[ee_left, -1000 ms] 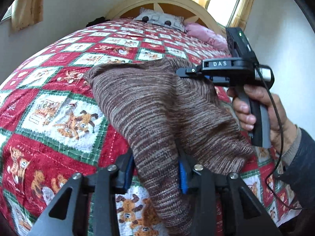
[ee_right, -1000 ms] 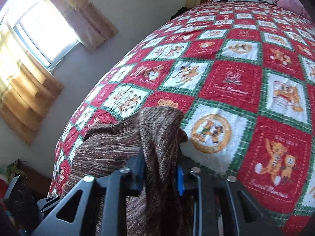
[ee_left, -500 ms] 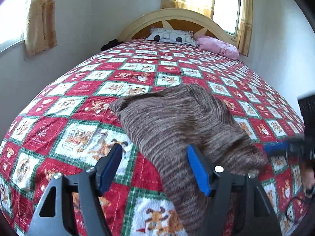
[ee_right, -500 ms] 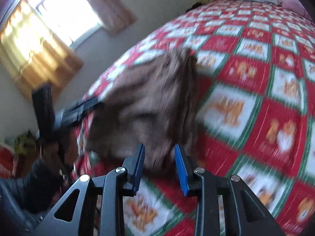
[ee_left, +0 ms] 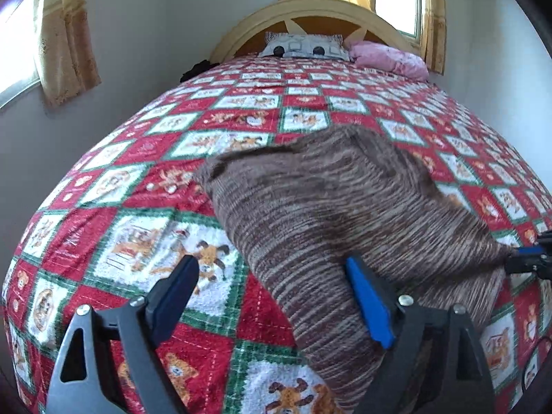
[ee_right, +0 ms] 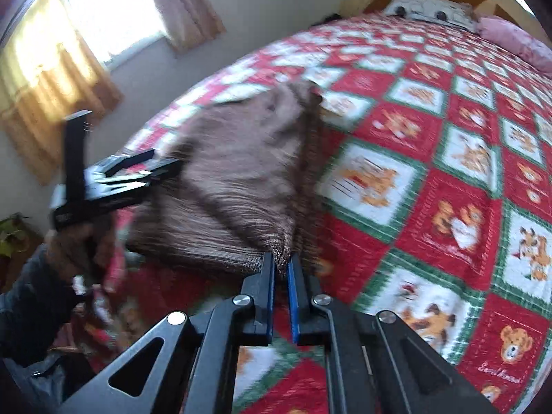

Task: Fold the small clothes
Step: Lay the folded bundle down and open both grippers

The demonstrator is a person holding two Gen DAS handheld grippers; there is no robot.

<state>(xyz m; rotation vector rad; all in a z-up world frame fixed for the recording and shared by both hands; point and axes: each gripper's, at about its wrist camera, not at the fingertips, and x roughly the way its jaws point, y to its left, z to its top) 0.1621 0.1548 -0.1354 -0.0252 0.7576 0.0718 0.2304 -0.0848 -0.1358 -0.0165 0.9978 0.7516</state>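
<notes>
A brown striped knit garment [ee_left: 338,207] lies on the red, green and white quilt [ee_left: 145,172]. My left gripper [ee_left: 272,276] is open, its fingers spread over the garment's near left edge, holding nothing. My right gripper [ee_right: 281,262] is shut on the garment's near corner [ee_right: 279,255]; the garment [ee_right: 238,179] stretches away from it. The right gripper's tips also show at the right edge of the left wrist view [ee_left: 531,258], at the garment's right corner. The left gripper shows in the right wrist view [ee_right: 138,169], at the garment's far side.
The bed has a cream headboard [ee_left: 310,13], a grey patterned pillow [ee_left: 303,45] and a pink pillow [ee_left: 390,58] at the far end. Curtained windows [ee_right: 103,17] are on the walls. The quilt [ee_right: 448,172] spreads wide to the right of the garment.
My left gripper has let go of the garment and opened wide. My right gripper opened, moved to the garment's near corner and shut on it.
</notes>
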